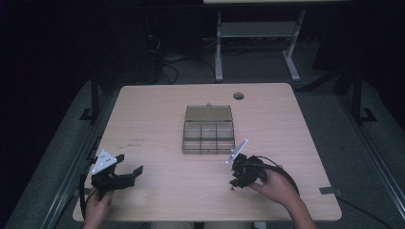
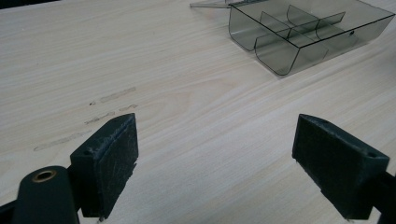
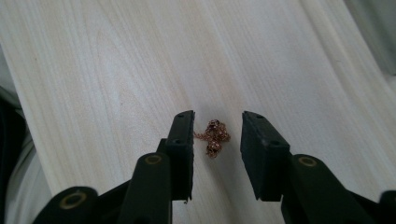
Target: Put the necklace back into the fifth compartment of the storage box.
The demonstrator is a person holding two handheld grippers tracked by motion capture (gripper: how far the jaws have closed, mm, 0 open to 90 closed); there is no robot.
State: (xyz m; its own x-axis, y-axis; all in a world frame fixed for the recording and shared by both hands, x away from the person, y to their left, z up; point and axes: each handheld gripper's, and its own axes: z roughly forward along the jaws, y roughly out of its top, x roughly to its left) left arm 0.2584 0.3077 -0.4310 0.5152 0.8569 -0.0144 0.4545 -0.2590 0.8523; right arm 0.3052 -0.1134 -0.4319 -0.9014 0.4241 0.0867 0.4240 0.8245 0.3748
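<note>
The right gripper (image 3: 217, 140) sits with its fingers (image 3: 182, 149) part open around what looks like a small chain (image 3: 214, 137), near the box (image 1: 208, 137). Next it must squeeze. The left gripper (image 2: 215, 163) is wide open, empty.

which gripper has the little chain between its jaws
The right gripper: its jaws straddle the small coppery chain on the table. The left gripper, jaws wide apart, has bare wood between them.
</note>
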